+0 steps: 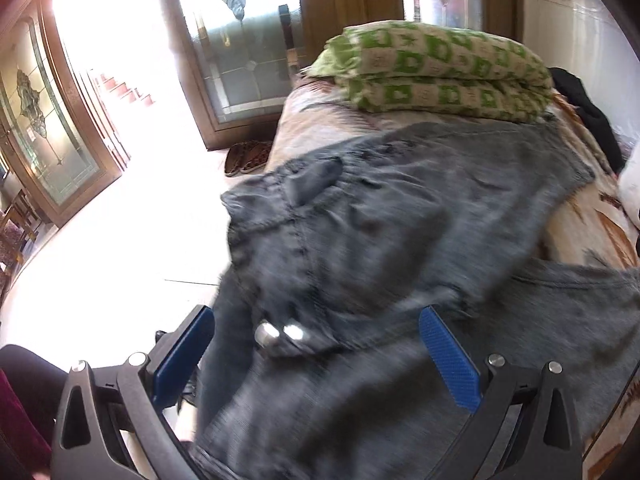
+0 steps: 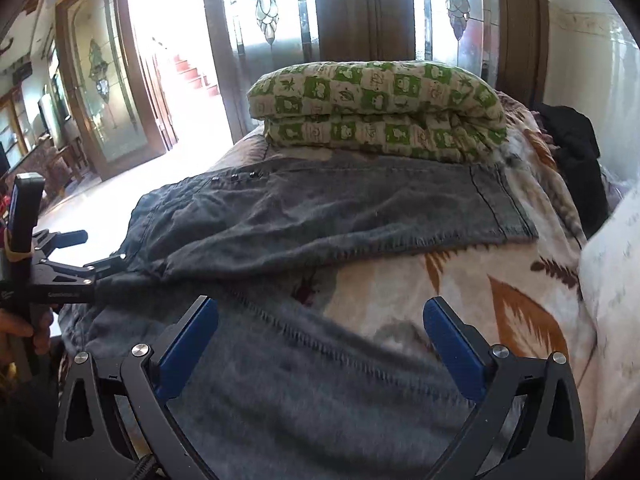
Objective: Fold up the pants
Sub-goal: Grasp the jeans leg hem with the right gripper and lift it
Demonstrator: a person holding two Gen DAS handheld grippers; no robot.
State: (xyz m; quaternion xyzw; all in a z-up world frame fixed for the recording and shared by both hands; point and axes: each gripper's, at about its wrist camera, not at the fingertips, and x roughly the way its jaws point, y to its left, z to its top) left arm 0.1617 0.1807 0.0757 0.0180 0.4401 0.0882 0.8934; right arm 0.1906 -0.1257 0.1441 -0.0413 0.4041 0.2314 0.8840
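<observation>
Dark grey pants [image 1: 380, 216] lie spread on a bed with a leaf-pattern blanket [image 2: 500, 296]. The waist with metal buttons [image 1: 280, 334] hangs near the bed's left edge. One leg [image 2: 340, 208] stretches toward the pillow, the other [image 2: 300, 380] runs under my right gripper. My left gripper [image 1: 316, 344] is open, its blue pads either side of the waist area, just above the fabric. In the right wrist view the left gripper [image 2: 108, 264] sits at the pants' left edge. My right gripper [image 2: 320, 340] is open above the near leg's seam.
A folded green-and-cream patterned quilt [image 2: 376, 116] lies at the bed's far end. Black clothing [image 2: 576, 152] is heaped at the far right, a white cushion [image 2: 612, 264] beside it. Sandals [image 1: 244, 156] sit on the bright floor left of the bed, before wooden glass doors [image 1: 240, 40].
</observation>
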